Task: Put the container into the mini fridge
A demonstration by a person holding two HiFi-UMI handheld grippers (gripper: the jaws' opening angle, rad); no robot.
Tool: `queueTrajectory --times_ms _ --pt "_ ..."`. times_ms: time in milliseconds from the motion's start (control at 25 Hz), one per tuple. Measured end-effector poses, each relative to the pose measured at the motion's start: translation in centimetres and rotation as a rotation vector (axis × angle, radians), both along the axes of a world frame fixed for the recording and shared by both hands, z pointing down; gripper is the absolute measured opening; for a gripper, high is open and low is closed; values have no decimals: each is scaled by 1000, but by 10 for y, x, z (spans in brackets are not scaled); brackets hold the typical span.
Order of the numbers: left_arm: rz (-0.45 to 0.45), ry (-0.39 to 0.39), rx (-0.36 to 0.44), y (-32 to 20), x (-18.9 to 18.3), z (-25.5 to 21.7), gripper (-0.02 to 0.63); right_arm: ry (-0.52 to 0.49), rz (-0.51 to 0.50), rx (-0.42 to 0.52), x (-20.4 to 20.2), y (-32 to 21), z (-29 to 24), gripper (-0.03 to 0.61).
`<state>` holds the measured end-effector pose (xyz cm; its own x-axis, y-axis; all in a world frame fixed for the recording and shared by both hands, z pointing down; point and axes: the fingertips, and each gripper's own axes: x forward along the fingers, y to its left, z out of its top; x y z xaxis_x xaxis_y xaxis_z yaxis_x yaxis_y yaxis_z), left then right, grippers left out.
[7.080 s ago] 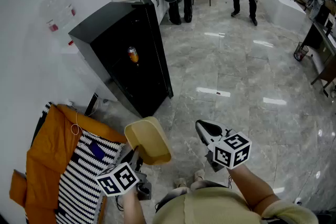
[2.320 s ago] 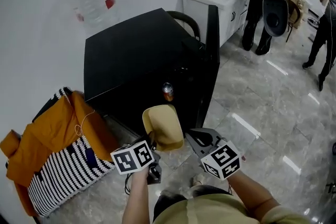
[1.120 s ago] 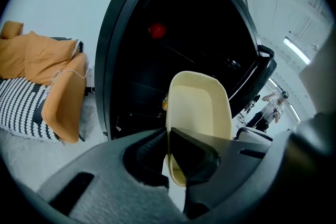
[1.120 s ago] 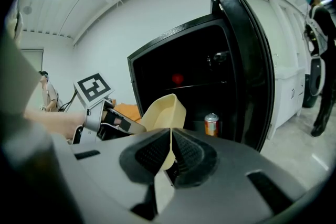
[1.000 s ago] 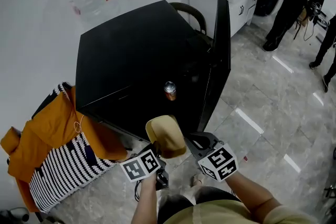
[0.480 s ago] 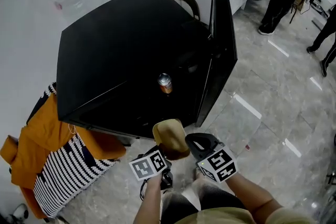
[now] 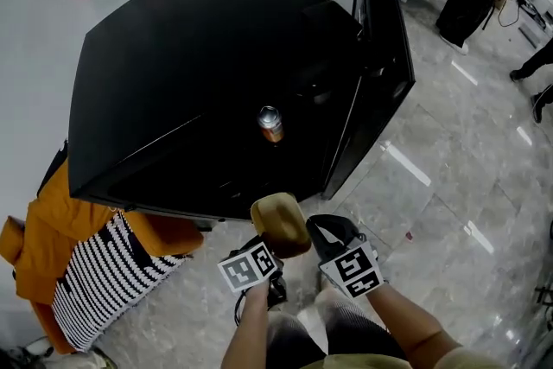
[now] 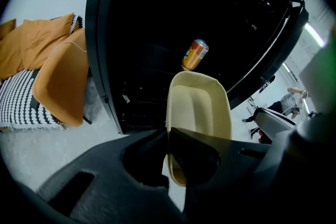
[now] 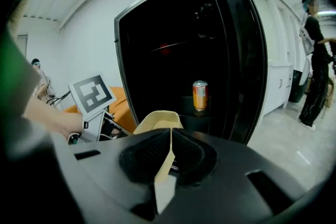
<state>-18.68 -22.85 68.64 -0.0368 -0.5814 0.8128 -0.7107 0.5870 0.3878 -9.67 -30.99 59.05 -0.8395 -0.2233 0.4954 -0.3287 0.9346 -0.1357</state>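
1. Here, the beige container (image 7: 279, 225) is held in the air just in front of the open mini fridge (image 7: 199, 56), not yet inside it.
2. The left gripper (image 8: 168, 136) is clamped on its near wall. The right gripper (image 9: 170, 134) has its jaws together on a thin beige edge (seemingly the same container).
3. An orange can (image 7: 270, 124) stands in the dark interior, and the door (image 7: 384, 39) is swung open at the right.
4. An orange cloth (image 7: 52, 229) lies beside the fridge.
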Motion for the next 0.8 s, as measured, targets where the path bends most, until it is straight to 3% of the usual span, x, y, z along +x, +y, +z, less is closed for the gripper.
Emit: queueTrajectory --times_ms 240,800 --pt "-30 -18 3 -9 -12 25 28 34 2 -9 0 -3 27 31" --pt "-68 -65 -74 -34 -42 88 28 98 -19 5 2 -20 73 31"
